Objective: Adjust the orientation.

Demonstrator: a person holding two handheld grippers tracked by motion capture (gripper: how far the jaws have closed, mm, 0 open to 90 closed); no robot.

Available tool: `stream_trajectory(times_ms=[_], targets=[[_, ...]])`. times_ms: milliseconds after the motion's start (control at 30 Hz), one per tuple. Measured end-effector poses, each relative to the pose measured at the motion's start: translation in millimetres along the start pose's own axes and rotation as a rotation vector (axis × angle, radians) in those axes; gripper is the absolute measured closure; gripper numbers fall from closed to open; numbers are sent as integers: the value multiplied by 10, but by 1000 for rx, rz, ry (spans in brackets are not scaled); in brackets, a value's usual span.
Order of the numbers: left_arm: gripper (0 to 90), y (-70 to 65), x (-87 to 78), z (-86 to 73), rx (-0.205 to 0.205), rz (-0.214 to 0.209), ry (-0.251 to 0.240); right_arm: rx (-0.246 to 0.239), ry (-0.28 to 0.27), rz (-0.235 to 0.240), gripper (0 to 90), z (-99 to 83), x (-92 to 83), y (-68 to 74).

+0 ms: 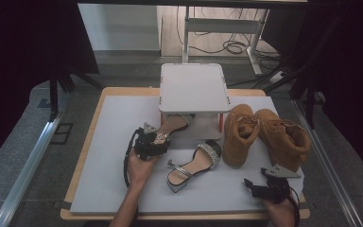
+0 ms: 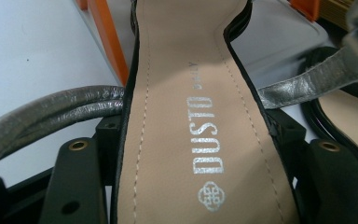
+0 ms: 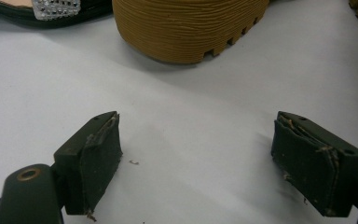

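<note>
A silver-strapped sandal (image 1: 174, 125) with a tan insole (image 2: 186, 107) lies with its toe under the small white shelf (image 1: 194, 87). My left gripper (image 1: 159, 139) is shut on its heel end, and the black fingers (image 2: 77, 177) press on both edges of the sole. Its silver ankle strap (image 2: 51, 114) loops out to the left. The matching sandal (image 1: 194, 163) lies on the white board (image 1: 108, 156) just to the right. My right gripper (image 1: 255, 178) rests open near the front right edge, with bare board between its pads (image 3: 98, 163).
Two tan boots (image 1: 240, 135) (image 1: 283, 139) stand right of the shelf. One ribbed boot sole (image 3: 186, 28) and the second sandal's rhinestone toe band (image 3: 56, 8) lie ahead of my right gripper. The shelf has orange legs (image 2: 109, 42).
</note>
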State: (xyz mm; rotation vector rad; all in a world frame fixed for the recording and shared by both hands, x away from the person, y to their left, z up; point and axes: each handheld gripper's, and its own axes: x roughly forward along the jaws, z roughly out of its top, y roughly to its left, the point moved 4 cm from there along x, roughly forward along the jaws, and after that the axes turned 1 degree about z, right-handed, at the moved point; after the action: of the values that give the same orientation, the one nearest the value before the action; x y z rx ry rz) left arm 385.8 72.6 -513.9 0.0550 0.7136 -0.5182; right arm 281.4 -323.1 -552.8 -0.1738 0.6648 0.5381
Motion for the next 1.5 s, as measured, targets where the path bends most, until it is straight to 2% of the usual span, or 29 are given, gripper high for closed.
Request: stream_trajectory(times_ms=[367,567,867,1267,1433,1467,1500], targets=[[389,-97,218,95,-55,69,-13,0,-1,0,156,0,0,0],[389,-123,319,133,-65,126,-3,0,-1,0,156,0,0,0],[389,-195,450,211,-71,147,16,0,-1,0,156,0,0,0],[389,-155,594,282,-145,216,34,0,-1,0,156,0,0,-1],[388,-114,630,286,-150,234,46,0,-1,1,156,0,0,-1],[388,-102,639,290,-170,227,39,1,-1,1,156,0,0,-1],[387,-97,642,293,-172,227,39,0,-1,0,156,0,0,-1]])
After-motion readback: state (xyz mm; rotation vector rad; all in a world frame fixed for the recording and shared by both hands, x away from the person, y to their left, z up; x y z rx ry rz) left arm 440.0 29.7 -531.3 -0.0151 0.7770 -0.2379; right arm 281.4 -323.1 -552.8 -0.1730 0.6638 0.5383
